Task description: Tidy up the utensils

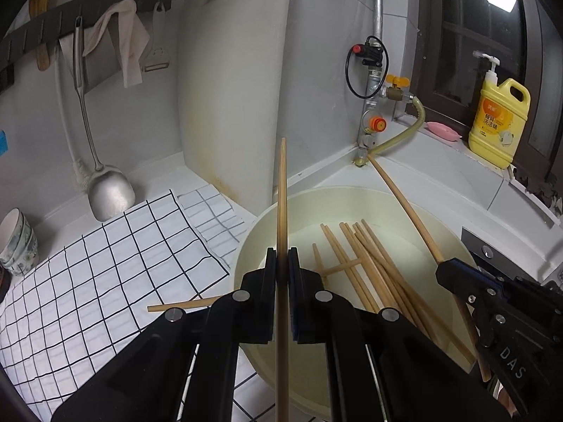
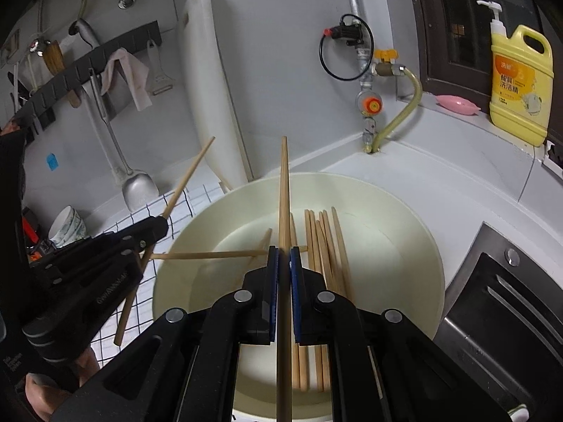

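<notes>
A wide cream bowl (image 1: 352,191) (image 2: 352,181) holds several wooden chopsticks (image 1: 369,263) (image 2: 323,246). My left gripper (image 1: 281,256) is shut on one chopstick (image 1: 282,183) that points up and away over the bowl's left rim. In the right wrist view the left gripper (image 2: 163,219) sits left of the bowl, its chopstick (image 2: 191,168) slanting up. Over the bowl, my right gripper (image 2: 284,253) is shut on another chopstick (image 2: 284,190). From the left wrist view the right gripper (image 1: 441,269) is at the bowl's right edge. One loose chopstick (image 2: 211,255) (image 1: 176,306) lies across the left rim.
A black-checked white cloth (image 1: 105,263) lies left of the bowl. A white cutting board (image 1: 232,88) leans on the back wall, and a metal ladle (image 1: 109,193) hangs nearby. Stacked bowls (image 1: 17,242) stand far left. A yellow detergent bottle (image 2: 520,81) is on the sill; a steel sink (image 2: 499,302) is right.
</notes>
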